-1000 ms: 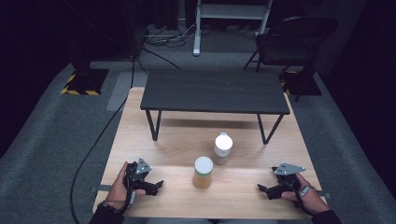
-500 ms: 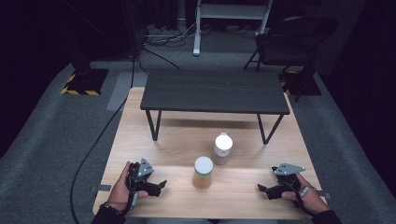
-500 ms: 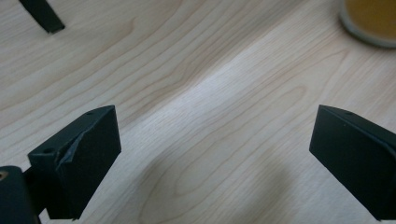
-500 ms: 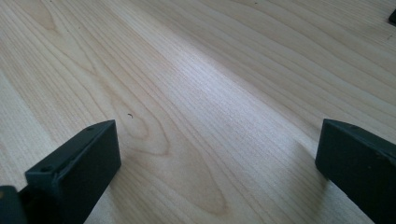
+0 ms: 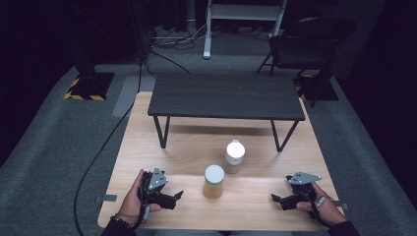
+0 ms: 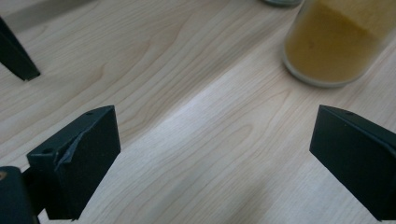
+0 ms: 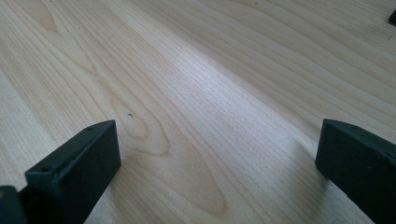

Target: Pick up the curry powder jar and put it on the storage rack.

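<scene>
Left gripper (image 5: 173, 195) has crept a little closer to the amber jar (image 5: 214, 182) over the last second, its nose swung more squarely at it; the right gripper (image 5: 278, 199) has barely moved. Reads as the opening of a left-hand reach for the jar, nothing gripped yet.

Gripper state: both released, jaws spread wide with bare wood between them in both gripper views. Left gripper view has the amber jar (image 6: 336, 42) ahead and off toward the right jaw, so the line needs a small correction before closing.

Layout relative to the amber jar:
- jar stands upright on the desk (image 5: 246, 206), white lid on, roughly midway between the two grippers
- left gripper near it on the left side, apart, not touching
- right gripper well apart on the right side, resting low over the desk
- white-capped bottle (image 5: 235, 156) just behind and slightly right of the jar, close; whether they touch I cannot tell
- dark low table (image 5: 226, 96) farther behind, standing on the desk, its leg (image 6: 16, 53) at the edge of the left gripper view

Obstructions: the left approach path is clear wood. Main risk, in my judgement, is the bottle being so near: a wide-open jaw coming round the jar's far side could nudge it.
</scene>
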### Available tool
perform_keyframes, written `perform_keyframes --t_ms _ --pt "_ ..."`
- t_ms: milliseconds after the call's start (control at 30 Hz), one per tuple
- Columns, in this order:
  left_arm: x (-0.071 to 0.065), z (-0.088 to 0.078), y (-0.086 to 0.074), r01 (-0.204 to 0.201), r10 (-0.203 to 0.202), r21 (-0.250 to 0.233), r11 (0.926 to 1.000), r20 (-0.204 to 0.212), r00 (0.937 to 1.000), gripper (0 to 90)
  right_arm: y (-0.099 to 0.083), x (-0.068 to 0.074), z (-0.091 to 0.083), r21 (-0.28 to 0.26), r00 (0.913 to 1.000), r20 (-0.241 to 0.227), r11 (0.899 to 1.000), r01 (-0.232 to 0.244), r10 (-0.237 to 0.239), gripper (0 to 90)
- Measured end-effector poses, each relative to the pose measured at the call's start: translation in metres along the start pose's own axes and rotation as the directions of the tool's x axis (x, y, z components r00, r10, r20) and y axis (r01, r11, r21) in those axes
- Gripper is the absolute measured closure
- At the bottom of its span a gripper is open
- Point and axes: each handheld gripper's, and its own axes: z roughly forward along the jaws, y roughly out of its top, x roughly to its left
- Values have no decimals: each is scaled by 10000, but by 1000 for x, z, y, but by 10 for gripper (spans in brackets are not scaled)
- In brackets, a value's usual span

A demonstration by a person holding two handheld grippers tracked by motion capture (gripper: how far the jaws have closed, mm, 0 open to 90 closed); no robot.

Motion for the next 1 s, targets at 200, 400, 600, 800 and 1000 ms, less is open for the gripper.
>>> perform_keyframes --t_ms 200,400,600,800,1000 --pt "-6 2 4 -64 67 -163 9998 163 9998 18 0 0 0 -1 10000 -2 10000 2 -2 0" --pt "-9 5 7 -103 111 -240 9997 320 9994 18 0 0 0 -2 10000 -7 10000 7 -7 0" --pt "-11 9 9 -76 89 -263 9996 498 9987 19 0 0 0 -2 10000 -10 10000 15 -15 0" --pt "-13 12 14 -22 48 -369 9993 712 9974 19 0 0 0 -3 10000 -12 10000 24 -24 0" --pt "-17 17 18 43 1 -474 9989 924 9957 20 0 0 0 -1 10000 -12 10000 25 -25 0"
